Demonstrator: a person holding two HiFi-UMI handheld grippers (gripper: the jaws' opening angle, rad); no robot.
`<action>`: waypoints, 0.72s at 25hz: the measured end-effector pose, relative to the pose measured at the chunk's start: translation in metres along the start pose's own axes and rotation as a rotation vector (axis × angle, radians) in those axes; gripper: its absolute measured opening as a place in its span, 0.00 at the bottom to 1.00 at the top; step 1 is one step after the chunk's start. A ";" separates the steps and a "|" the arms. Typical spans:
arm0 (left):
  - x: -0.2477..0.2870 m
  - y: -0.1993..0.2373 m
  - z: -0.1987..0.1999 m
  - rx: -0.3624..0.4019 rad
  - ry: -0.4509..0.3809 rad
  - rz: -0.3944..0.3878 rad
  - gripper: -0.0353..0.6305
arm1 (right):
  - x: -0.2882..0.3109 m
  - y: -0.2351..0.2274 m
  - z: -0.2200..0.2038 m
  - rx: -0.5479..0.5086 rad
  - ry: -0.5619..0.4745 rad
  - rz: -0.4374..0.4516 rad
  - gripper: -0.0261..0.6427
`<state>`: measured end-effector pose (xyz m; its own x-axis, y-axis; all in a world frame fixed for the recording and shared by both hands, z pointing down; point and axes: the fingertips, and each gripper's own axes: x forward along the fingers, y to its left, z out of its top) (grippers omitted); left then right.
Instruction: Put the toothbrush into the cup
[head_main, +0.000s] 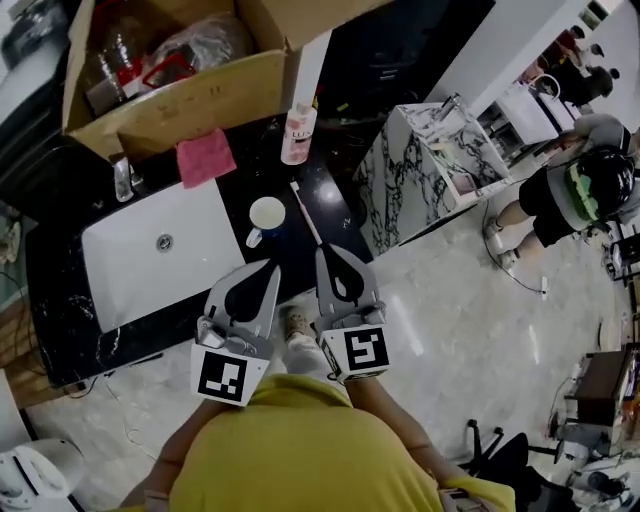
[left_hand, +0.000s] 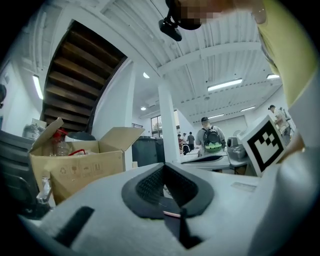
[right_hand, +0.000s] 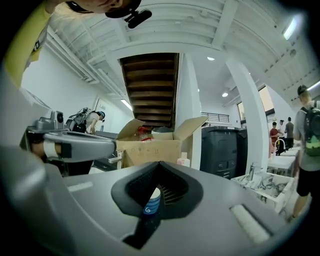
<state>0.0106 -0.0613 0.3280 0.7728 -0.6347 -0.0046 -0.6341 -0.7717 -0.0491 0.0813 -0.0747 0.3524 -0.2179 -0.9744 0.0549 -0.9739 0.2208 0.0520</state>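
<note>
A white cup (head_main: 266, 214) with a blue side stands on the black counter (head_main: 330, 195), just right of the sink. The toothbrush (head_main: 305, 212), thin and white, lies on the counter to the cup's right, its near end close to my right gripper's tip. Whether they touch I cannot tell. My right gripper (head_main: 325, 250) is shut with nothing seen between its jaws. In the right gripper view the cup (right_hand: 151, 201) shows through the gap behind the gripper's (right_hand: 159, 162) tips. My left gripper (head_main: 270, 266) is shut and empty, just short of the cup.
A white sink (head_main: 190, 250) with a faucet (head_main: 124, 180) lies left of the cup. Behind it are an open cardboard box (head_main: 170, 110), a pink cloth (head_main: 205, 155) and a pink bottle (head_main: 298, 132). A marbled stand (head_main: 420, 170) is at the right, with people beyond it.
</note>
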 end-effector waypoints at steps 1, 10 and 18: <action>0.011 0.004 -0.002 -0.001 0.008 0.014 0.06 | 0.010 -0.008 -0.004 0.000 0.010 0.017 0.06; 0.081 0.037 -0.023 -0.012 0.044 0.162 0.06 | 0.085 -0.048 -0.038 -0.026 0.082 0.191 0.06; 0.102 0.045 -0.054 0.019 0.122 0.209 0.06 | 0.117 -0.057 -0.102 -0.060 0.282 0.289 0.07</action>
<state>0.0590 -0.1627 0.3795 0.6148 -0.7818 0.1038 -0.7785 -0.6227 -0.0786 0.1174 -0.1969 0.4573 -0.4480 -0.8240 0.3470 -0.8680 0.4938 0.0518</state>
